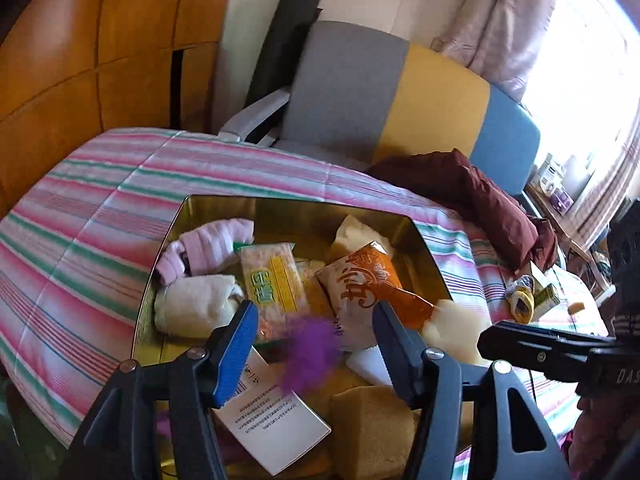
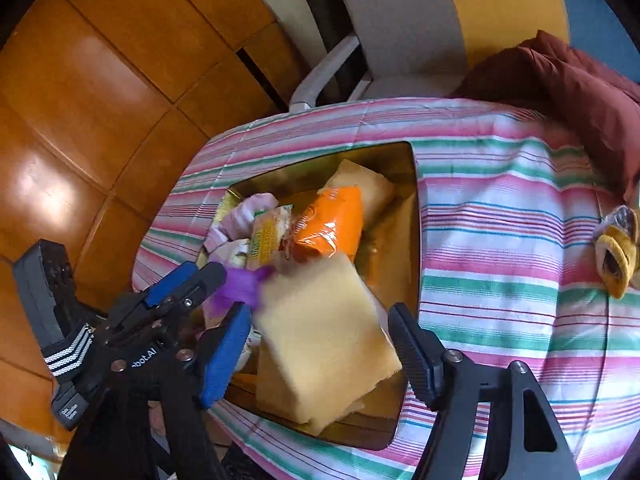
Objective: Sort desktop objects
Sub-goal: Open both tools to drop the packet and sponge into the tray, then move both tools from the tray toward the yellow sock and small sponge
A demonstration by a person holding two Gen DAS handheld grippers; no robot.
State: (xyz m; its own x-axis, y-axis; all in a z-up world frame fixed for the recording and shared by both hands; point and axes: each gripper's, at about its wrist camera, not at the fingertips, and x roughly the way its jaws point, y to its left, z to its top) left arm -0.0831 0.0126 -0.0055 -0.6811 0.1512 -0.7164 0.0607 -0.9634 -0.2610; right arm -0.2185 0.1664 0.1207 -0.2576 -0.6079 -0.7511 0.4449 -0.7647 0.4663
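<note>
1. Right now my left gripper (image 1: 314, 332) gapes over a blurred purple tuft (image 1: 310, 354), apparently untouched.
2. My right gripper (image 2: 320, 344) gapes around a pale yellow sponge (image 2: 324, 340); contact unclear.
3. Beyond, the gold tin (image 1: 304, 208) holds snack packets (image 1: 272, 280) and rolled towels (image 1: 200, 304).

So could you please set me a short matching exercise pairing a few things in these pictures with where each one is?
Things:
1. orange snack bag
2. dark red cloth
3. yellow sponge
4. yellow sock

Places:
A. between the right gripper's jaws
B. inside the gold tin
C. alone on the striped cover
D. heaped at the table's far edge

Pairs: 1-B, 2-D, 3-A, 4-C
</note>
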